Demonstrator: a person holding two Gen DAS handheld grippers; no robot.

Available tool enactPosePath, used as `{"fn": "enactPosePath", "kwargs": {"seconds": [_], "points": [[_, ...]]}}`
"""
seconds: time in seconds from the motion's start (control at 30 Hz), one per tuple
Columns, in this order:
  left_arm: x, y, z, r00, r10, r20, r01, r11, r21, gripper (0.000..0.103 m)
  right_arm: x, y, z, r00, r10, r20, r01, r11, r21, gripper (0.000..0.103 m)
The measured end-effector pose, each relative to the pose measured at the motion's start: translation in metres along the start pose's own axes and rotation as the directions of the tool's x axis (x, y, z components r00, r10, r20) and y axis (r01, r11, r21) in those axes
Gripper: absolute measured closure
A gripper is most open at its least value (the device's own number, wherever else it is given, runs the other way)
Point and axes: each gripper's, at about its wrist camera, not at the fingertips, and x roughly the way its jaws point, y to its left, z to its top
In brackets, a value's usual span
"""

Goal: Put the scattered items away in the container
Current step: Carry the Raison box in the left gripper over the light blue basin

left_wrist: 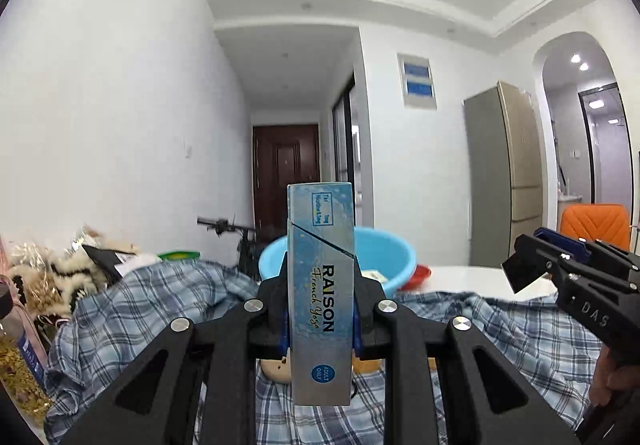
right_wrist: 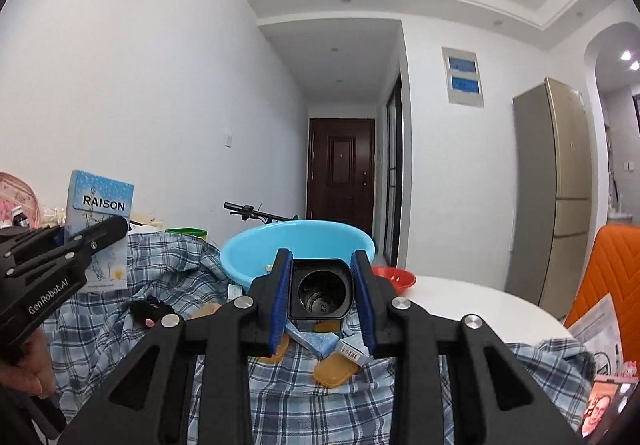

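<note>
My left gripper (left_wrist: 320, 309) is shut on a blue RAISON box (left_wrist: 322, 285) and holds it upright above the plaid cloth (left_wrist: 160, 309); the box also shows in the right wrist view (right_wrist: 100, 205). My right gripper (right_wrist: 322, 293) is shut on a black square cup (right_wrist: 322, 291), its open mouth facing the camera. The light blue basin (right_wrist: 296, 245) stands just beyond both grippers; it also shows in the left wrist view (left_wrist: 384, 257). Small blue boxes (right_wrist: 316, 341) and tan flat pieces (right_wrist: 334, 371) lie on the cloth under the right gripper.
A red bowl (right_wrist: 394, 277) sits right of the basin on the white table (right_wrist: 480, 305). A black object (right_wrist: 146, 311) lies on the cloth. Bags and a jar (left_wrist: 20, 357) crowd the left. An orange chair (right_wrist: 616, 277) stands right.
</note>
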Motion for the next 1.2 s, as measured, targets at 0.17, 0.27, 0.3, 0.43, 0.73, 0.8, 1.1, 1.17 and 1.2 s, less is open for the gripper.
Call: {"fn": "enactPosePath", "kwargs": {"seconds": [0.17, 0.27, 0.3, 0.43, 0.73, 0.8, 1.1, 1.17, 1.2], "points": [[-0.003, 0.002, -0.004, 1.0, -0.012, -0.028, 0.013, 1.0, 0.013, 0.08, -0.001, 0.009, -0.003, 1.0, 0.017, -0.012, -0.017, 1.0, -0.024, 0.075], [-0.002, 0.004, -0.004, 0.999, -0.023, -0.042, 0.023, 1.0, 0.002, 0.08, 0.001, 0.011, -0.001, 1.0, 0.023, -0.01, -0.023, 0.999, -0.025, 0.075], [-0.002, 0.004, -0.004, 0.999, -0.021, -0.043, 0.021, 1.0, 0.002, 0.08, 0.002, 0.012, 0.0, 1.0, 0.023, -0.01, -0.024, 0.999, -0.028, 0.075], [0.006, 0.004, -0.001, 0.998, -0.037, -0.052, 0.037, 0.999, -0.011, 0.08, 0.007, 0.011, 0.007, 1.0, 0.028, -0.002, -0.028, 0.999, -0.035, 0.075], [0.046, 0.005, 0.01, 0.994, -0.079, -0.077, 0.078, 0.997, -0.017, 0.08, 0.036, 0.004, 0.032, 0.999, 0.039, 0.009, -0.039, 0.999, -0.035, 0.075], [0.061, 0.009, 0.015, 0.988, -0.111, -0.107, 0.107, 0.993, -0.048, 0.08, 0.047, 0.003, 0.04, 0.999, 0.048, 0.014, -0.047, 0.998, -0.049, 0.075], [0.143, 0.018, 0.042, 0.992, -0.046, -0.116, 0.045, 0.999, -0.017, 0.08, 0.118, -0.002, 0.062, 0.999, 0.035, 0.004, -0.034, 0.998, -0.054, 0.075], [0.164, 0.023, 0.046, 0.995, -0.029, -0.095, 0.026, 0.999, -0.03, 0.08, 0.14, -0.002, 0.067, 1.0, 0.031, -0.005, -0.031, 0.998, -0.052, 0.075], [0.174, 0.024, 0.049, 0.997, -0.012, -0.075, 0.01, 1.0, -0.029, 0.08, 0.15, -0.003, 0.07, 0.999, 0.037, -0.008, -0.038, 0.998, -0.046, 0.075]]}}
